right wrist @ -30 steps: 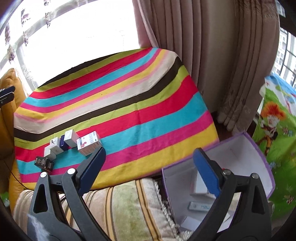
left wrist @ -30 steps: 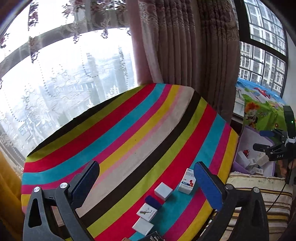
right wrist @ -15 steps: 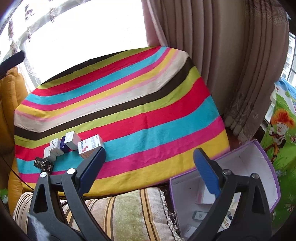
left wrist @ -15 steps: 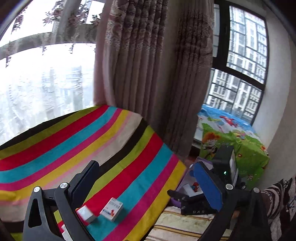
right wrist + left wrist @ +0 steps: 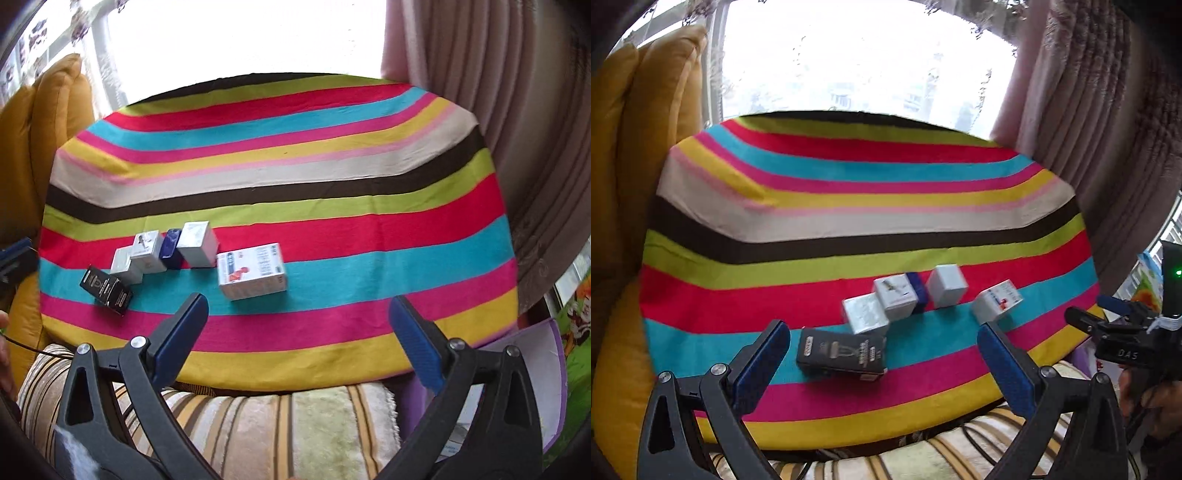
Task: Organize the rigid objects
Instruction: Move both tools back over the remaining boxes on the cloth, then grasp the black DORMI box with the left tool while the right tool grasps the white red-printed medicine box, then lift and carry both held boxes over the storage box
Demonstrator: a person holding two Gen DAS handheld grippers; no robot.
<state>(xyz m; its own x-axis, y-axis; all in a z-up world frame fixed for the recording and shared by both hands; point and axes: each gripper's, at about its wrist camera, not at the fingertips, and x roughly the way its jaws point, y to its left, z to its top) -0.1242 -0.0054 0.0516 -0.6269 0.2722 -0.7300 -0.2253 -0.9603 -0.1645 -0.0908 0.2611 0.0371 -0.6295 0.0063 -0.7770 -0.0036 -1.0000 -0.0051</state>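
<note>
- left gripper (image 5: 882, 354) has its black arms and blue-padded fingers spread wide, holding nothing, hovering over the near edge of the round table with the bright striped cloth (image 5: 871, 177).
- right gripper (image 5: 297, 332) is the same deal: fingers wide apart, empty, sitting above the near edge of the table and the striped beige cushion (image 5: 258, 424).
- the boxes sit in a loose row on the red and turquoise stripes on the left side of the table.
- flat black box with pale print (image 5: 842, 350) lies nearest the left gripper, just ahead of its left finger.
- behind it, a small silvery-white box (image 5: 865, 314) touches a white cube-ish box (image 5: 895, 297), then a dark blue little box (image 5: 918, 295) squeezed up against it, then another white cube (image 5: 947, 286).
- white carton with red and blue print (image 5: 253, 271) lies flat a bit apart at the right end of the row.
- purple-edged open storage box (image 5: 517, 369) sits off the table at the lower right; its contents are mostly hidden behind the right gripper.
- mustard yellow cushion (image 5: 55, 96) at the left, pinkish curtain (image 5: 498, 110) at the right.
</note>
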